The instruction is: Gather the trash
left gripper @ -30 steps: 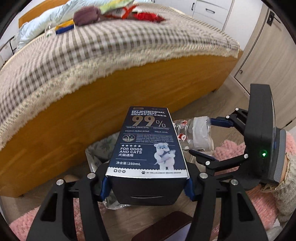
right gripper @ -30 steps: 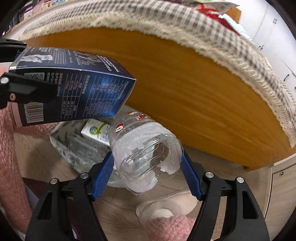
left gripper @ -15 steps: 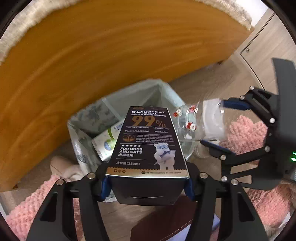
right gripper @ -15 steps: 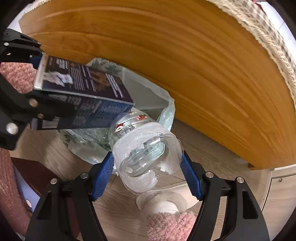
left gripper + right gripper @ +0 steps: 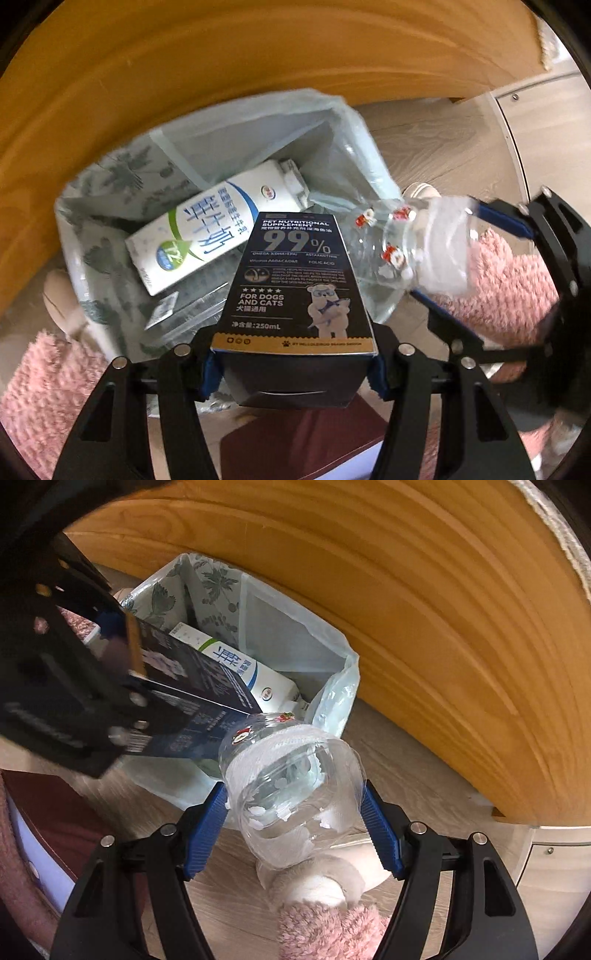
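Note:
My left gripper (image 5: pixel 293 373) is shut on a dark blue pet supplement box (image 5: pixel 295 280), held over the mouth of a lined trash bin (image 5: pixel 258 122). The box (image 5: pixel 192 705) reaches in from the left in the right wrist view. My right gripper (image 5: pixel 295 827) is shut on a clear plastic bottle (image 5: pixel 291 797), neck pointing toward the bin (image 5: pixel 280 627). From the left wrist view the bottle (image 5: pixel 399 243) hangs at the bin's right rim, beside the box. A white milk carton (image 5: pixel 210 229) and clear plastic trash lie inside the bin.
The bin stands on a wooden floor against the orange wooden bed frame (image 5: pixel 221 55). Pink fluffy slippers (image 5: pixel 498 288) show below and to both sides. A dark red object (image 5: pixel 295 435) lies on the floor under the left gripper. A cabinet door (image 5: pixel 546 122) is at right.
Both grippers have come down and tipped toward the floor. The bed top has left the views and the open bin now fills them, with box and bottle closer to its mouth.

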`<action>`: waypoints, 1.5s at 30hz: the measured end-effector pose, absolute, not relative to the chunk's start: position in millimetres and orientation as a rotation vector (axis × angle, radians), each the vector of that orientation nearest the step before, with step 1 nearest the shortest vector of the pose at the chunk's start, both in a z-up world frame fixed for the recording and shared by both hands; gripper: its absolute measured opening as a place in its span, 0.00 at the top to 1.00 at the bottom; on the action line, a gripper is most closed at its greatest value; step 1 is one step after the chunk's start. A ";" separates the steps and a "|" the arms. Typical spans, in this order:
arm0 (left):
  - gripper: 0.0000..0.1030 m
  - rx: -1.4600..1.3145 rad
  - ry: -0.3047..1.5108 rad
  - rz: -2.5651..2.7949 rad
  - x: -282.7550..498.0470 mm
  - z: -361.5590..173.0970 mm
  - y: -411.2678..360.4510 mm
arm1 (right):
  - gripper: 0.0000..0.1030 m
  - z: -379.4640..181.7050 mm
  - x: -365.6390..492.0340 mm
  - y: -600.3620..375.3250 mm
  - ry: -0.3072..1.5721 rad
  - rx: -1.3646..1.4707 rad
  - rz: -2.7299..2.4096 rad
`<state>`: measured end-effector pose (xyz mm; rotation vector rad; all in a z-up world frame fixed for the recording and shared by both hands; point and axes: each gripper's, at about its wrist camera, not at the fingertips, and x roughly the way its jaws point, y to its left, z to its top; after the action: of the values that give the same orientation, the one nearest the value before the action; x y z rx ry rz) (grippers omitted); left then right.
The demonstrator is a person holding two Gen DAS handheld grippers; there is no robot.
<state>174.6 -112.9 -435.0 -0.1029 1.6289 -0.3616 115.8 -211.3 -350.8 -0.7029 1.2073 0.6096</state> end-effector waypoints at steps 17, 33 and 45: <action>0.43 -0.326 1.817 -0.294 190.0 -501.6 -101.5 | 0.33 -369.6 132.0 -200.4 1.346 -0.762 0.621; 0.41 -0.418 1.791 -0.290 176.7 -482.8 -87.2 | 0.34 -372.8 136.2 -191.9 1.494 -0.751 0.529; 0.41 -0.406 1.704 -0.244 177.2 -471.8 -88.0 | 0.34 -374.0 135.1 -184.7 1.594 -0.788 0.454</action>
<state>177.2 -88.0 -471.8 -0.4058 1.7035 -0.2443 135.1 -184.7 -374.0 -0.7880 1.5943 0.4537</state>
